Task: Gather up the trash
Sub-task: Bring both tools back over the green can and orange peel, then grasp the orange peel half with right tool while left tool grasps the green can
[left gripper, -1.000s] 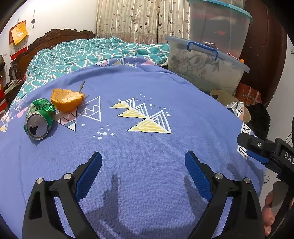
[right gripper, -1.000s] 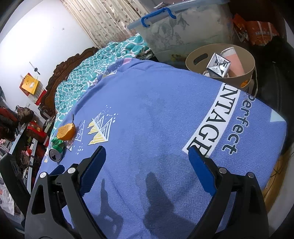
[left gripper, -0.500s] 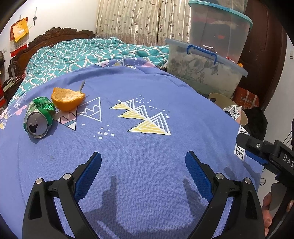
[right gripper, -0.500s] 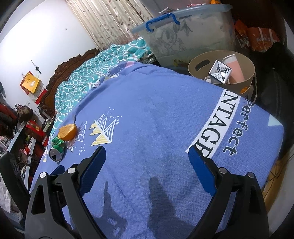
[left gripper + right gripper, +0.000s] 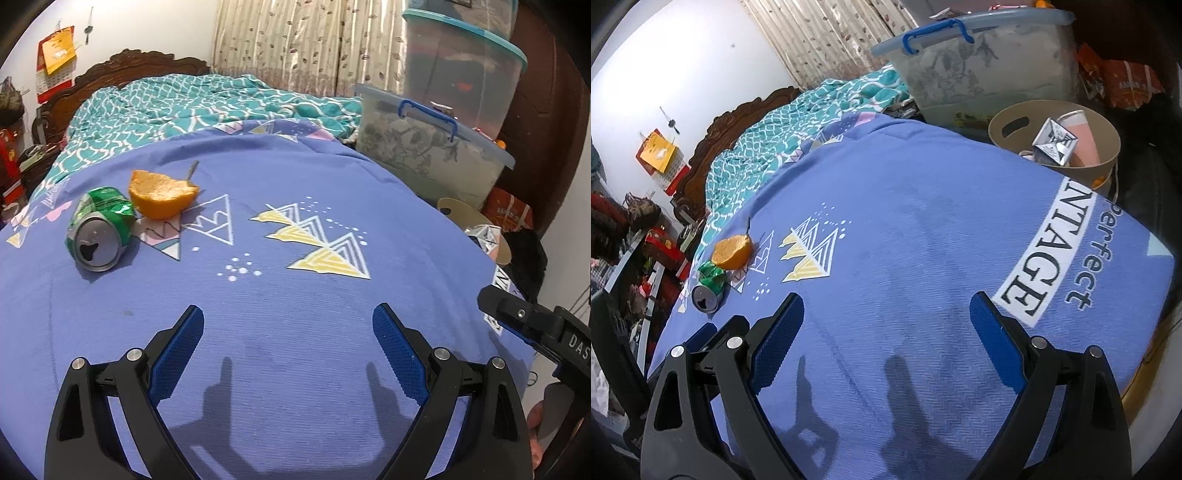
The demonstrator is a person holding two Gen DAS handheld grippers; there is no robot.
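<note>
Blue bedspread (image 5: 295,184) bears crushed can (image 5: 99,232), orange half (image 5: 162,194).

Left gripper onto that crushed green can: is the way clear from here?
Probably yes. The left gripper is open and empty, with only bare blue blanket between it and the can; the orange peel touches the can's far side.

One crushed can (image 5: 99,232), one orange half (image 5: 162,195), two storage bins (image 5: 424,155) (stacked).

- left gripper (image 5: 288,319) jaws wide apart, nothing between, above blue blanket (image 5: 295,295)
- crushed green can (image 5: 99,232) ahead-left, touching orange half (image 5: 160,194)
- right gripper (image 5: 535,328) at the right edge
- tan bin (image 5: 476,225) ahead-right
</note>
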